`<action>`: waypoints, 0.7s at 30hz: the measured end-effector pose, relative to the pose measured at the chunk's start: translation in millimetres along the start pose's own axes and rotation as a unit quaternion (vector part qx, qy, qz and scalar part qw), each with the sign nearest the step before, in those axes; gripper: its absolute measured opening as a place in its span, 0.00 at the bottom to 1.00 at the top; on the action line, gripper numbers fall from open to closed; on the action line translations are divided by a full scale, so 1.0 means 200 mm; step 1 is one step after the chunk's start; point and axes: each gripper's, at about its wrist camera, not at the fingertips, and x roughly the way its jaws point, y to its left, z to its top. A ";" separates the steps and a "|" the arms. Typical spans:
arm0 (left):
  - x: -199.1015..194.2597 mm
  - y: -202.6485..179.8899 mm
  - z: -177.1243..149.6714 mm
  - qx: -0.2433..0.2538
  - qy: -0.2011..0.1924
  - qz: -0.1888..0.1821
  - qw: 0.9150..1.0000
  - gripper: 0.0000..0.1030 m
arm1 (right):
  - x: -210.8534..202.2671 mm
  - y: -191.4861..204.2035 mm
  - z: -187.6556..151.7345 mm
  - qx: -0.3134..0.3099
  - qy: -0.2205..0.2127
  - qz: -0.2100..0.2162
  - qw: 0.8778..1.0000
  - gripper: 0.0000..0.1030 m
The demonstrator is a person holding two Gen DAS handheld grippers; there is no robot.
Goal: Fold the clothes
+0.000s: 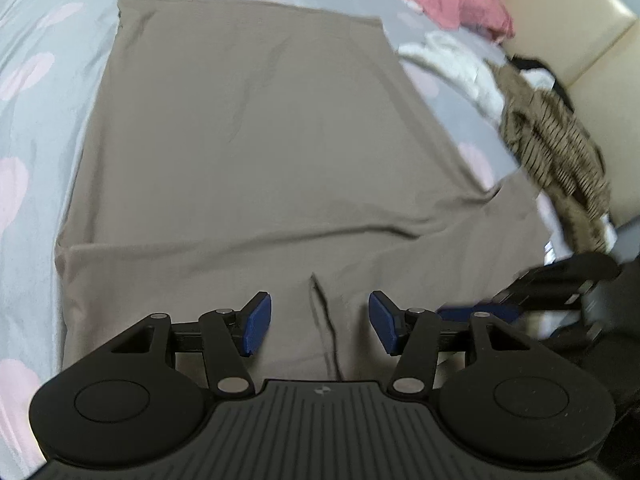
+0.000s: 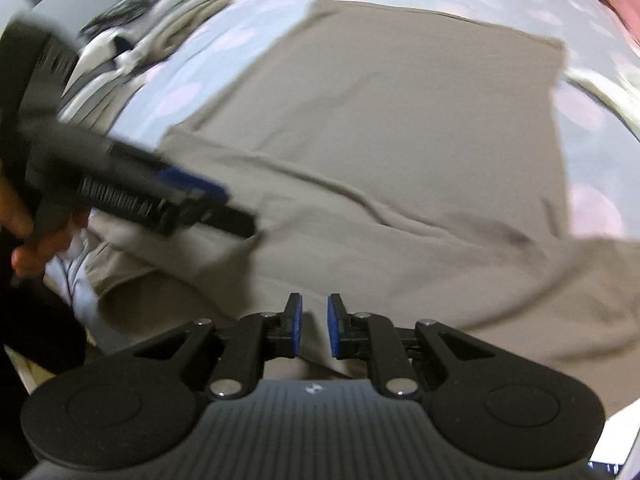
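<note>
We see the left hand-held gripper pitched steeply down, jaws standing well apart, blue pads facing each other with nothing pinched between them. In the right wrist view it shows again, blurred, coming in from the left edge, with the person's left hand wrapped round its handle, fingers curled. We see the right hand-held gripper also tipped steeply down, jaws drawn close with only a narrow gap, pads parallel and not pressing on anything we can make out. From the left wrist view its blurred black body sits at the right edge, just beside the left one.
</note>
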 end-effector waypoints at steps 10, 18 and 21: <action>-0.01 -0.17 -0.02 0.079 -0.025 -0.008 0.996 0.03 | -0.13 -0.21 -0.04 0.060 -0.035 -0.054 0.996 0.24; -0.31 -0.13 0.07 0.028 -0.105 -0.071 0.992 0.02 | -0.25 -0.17 -0.17 0.016 -0.062 -0.056 0.996 0.38; -0.42 -0.11 0.11 0.001 -0.134 -0.107 0.985 0.02 | -0.26 -0.09 -0.22 -0.025 -0.063 -0.026 0.997 0.38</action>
